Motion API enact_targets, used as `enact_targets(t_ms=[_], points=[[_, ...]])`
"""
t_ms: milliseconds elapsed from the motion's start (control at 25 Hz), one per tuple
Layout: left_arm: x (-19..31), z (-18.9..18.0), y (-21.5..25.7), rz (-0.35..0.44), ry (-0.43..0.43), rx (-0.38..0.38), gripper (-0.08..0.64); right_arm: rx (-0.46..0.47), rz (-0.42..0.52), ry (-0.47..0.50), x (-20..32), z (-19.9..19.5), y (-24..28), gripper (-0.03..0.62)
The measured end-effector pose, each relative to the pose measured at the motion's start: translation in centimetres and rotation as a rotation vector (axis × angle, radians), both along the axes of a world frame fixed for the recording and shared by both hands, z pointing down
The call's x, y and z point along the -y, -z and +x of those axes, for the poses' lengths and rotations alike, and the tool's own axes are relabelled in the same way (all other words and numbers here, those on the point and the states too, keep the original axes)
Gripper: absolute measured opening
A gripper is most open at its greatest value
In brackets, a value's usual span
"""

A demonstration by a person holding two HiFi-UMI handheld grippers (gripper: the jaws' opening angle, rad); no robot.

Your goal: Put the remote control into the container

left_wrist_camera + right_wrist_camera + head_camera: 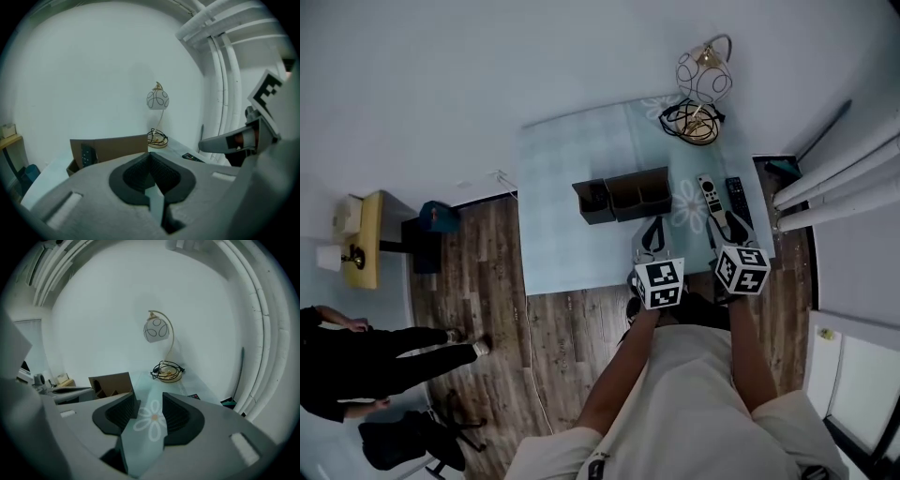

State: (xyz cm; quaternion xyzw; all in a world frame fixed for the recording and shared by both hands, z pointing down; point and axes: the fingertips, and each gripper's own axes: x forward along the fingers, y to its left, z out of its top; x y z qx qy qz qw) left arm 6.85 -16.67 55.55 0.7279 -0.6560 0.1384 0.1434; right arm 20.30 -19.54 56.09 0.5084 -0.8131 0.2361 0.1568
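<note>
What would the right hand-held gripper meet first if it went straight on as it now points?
Probably the lamp base, though depth is unclear; between the right hand-held gripper's open jaws lies only flower-printed table. The container sits leftward.

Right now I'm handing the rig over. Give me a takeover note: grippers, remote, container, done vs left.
Left gripper: shut, empty, in front of the brown compartment container.
Right gripper: open, nothing between the jaws, only the table and its flower print below.
Things: a light remote and a black remote lie side by side on the table, right of the container and just ahead of the right gripper.
Done: nothing; neither remote is gripped.
Left: grip a remote with the right gripper, carry it left, and drop it into a compartment.
</note>
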Motion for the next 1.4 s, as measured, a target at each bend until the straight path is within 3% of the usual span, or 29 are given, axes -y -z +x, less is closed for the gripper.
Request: enact_targets(t_ms=[240,520,680,1000,1240,1280,1400], points=[[4.5,1.8,-0.7,-0.016,0.043,-0.028,0.005,-0.117,-0.135,0.089,5.6,0.0,-4.4,0.256],[7.1,2.4,-1.9,-0.057,0.07,-0.028,0.005,-0.274,-0.34,0.177,9.9,-0.8,-10.8,0.267],[7.8,1.9,-2.9,-0.092,0.093,-0.029,0.005,-0.365,-0.396,0.227,11.6,-1.1,-13.0,0.267],[8.0,-0.4,-3.3,-0.14,0.17,-0.052,0.005,-0.423,-0.516,0.231,13.3,-1.1,-16.0,0.252],[8.1,-1.8,-3.6,-0.148,0.202,-0.052,0.005,-0.445,-0.551,0.235,13.8,-1.3,-17.3,0.24],[7.9,-2.0,-3.7,-0.145,0.207,-0.055,0.005,-0.437,-0.545,0.24,13.7,-1.5,-17.2,0.213],[7.5,-2.5,-3.4,-0.128,0.213,-0.059,0.005,-0.423,-0.483,0.253,13.9,-2.4,-15.9,0.212]])
